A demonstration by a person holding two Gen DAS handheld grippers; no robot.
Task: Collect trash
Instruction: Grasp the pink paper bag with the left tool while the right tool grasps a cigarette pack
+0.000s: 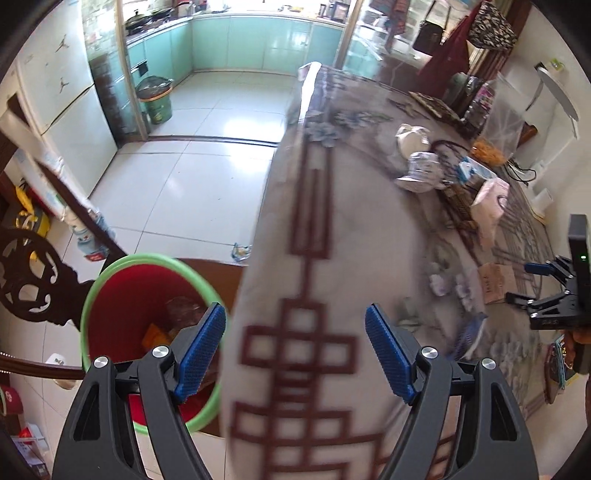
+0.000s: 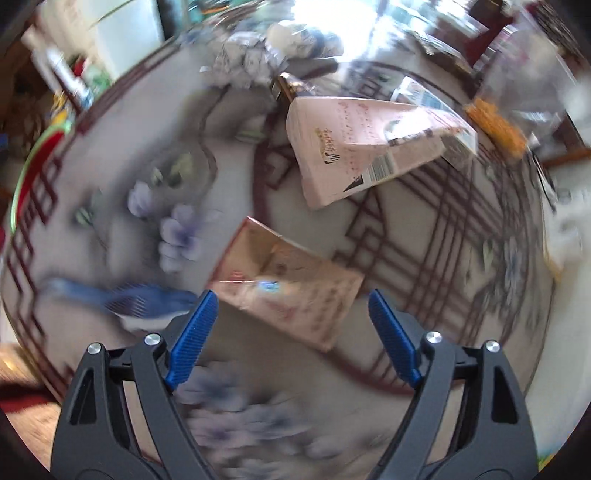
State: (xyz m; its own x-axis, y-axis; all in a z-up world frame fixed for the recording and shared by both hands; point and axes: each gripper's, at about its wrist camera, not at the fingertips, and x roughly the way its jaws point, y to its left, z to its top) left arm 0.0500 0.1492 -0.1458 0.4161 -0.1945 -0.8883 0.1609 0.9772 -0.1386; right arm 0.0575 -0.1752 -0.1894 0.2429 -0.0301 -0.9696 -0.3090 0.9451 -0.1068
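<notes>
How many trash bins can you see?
2. A red bin with a green rim stands beside the table's edge, with wrappers inside. A green bin with a dark bag stands at the kitchen doorway. Others may be hidden.

Bright daylight enters from the far kitchen window (image 1: 258, 7), glaring white on the floor tiles (image 1: 236, 125); both fisheye views bow at the edges, and the tablecloth (image 2: 424, 236) smears with motion blur.
</notes>
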